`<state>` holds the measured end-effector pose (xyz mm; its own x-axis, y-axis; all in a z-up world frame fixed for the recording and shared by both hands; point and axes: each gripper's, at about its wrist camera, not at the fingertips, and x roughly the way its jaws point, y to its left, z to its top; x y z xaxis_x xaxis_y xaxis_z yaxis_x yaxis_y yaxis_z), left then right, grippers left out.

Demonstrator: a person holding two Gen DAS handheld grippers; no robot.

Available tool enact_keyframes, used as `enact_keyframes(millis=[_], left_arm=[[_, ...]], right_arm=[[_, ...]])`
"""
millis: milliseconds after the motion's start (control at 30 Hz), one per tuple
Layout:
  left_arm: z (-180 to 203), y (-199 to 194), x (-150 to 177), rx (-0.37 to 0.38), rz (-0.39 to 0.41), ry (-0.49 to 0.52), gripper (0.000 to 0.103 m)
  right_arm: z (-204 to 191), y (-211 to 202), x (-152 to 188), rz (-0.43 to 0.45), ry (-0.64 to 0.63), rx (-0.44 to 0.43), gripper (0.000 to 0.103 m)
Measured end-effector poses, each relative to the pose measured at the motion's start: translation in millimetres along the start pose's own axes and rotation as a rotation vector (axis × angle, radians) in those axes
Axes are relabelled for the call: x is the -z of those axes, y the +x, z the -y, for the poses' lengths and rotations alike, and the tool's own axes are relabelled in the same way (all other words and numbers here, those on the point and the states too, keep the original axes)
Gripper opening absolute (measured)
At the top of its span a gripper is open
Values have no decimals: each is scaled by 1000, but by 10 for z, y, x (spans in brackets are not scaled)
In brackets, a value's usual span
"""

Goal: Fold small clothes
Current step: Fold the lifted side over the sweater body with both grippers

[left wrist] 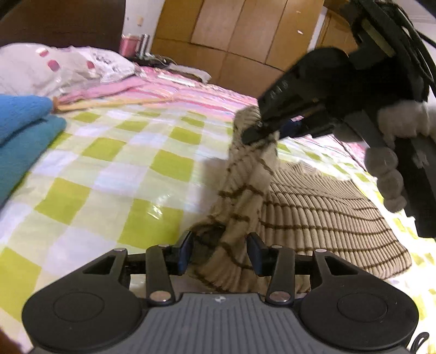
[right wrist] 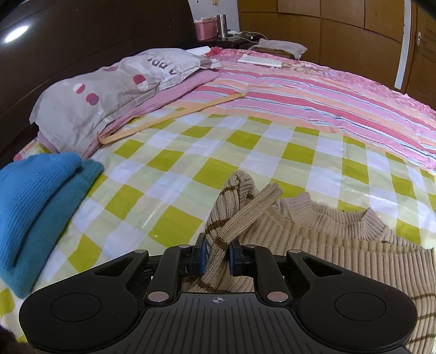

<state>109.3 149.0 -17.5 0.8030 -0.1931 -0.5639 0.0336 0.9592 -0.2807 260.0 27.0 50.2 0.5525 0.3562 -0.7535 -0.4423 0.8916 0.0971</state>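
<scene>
A: Left wrist view first. What do the tongs show?

B: Left gripper (left wrist: 220, 252): jaws parted, a fold of the beige striped sweater (left wrist: 313, 215) lying between the blue pads; the cloth does not look pinched. Right gripper (left wrist: 259, 133) enters from upper right, held by a gloved hand (left wrist: 392, 147), and is clamped on the sleeve (left wrist: 250, 163), which is lifted off the bed into a peak.

A: Location of the garment?

B: On the green-and-white checked sheet (left wrist: 114, 168), right of centre; body flat, sleeve raised. Folded blue knitwear (left wrist: 24, 133) sits at the left edge, well apart from it.

A: Right wrist view.

B: Right gripper (right wrist: 218, 258): jaws nearly together, pressing on the ribbed sleeve (right wrist: 239, 212), whose cuff points up and away. The sweater's (right wrist: 354, 245) collar and body spread to the right on the checked sheet (right wrist: 190, 152).

A: Any containers?

B: A pink box (right wrist: 204, 28) on the nightstand beyond the bed, something pale showing at its top; cannot tell what. Beside it a metal cup (right wrist: 222, 24); contents not visible. Also noted: a grey pillow (right wrist: 103, 92) and a wooden hanger (right wrist: 169, 117) near the pink striped quilt (right wrist: 327, 95).
</scene>
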Motion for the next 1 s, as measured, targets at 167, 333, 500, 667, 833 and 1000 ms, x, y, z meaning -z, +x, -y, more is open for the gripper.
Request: enact_keyframes(millis=[167,333,500,667,833,1000], left_arm=[[56,-146,29,-22,39,24,54],[24,-87,101,-84,27,25,55],[115,45,101,-85,33,55,60],[138,112,103,-48,7,24,55],[222,64,67,-52,20,44,29],[346,-2,32,-21,32,50,21]], right_arm=[[116,-63,15,11,24,-7,14],[197,-113,27,16,47,-15,14],[220,-138,43,15,55,-20,14],[246,-211,51,21,54,-22,14],[310,-234,68,19,67,-22,14],[408,-309,96,24,72,-17,14]])
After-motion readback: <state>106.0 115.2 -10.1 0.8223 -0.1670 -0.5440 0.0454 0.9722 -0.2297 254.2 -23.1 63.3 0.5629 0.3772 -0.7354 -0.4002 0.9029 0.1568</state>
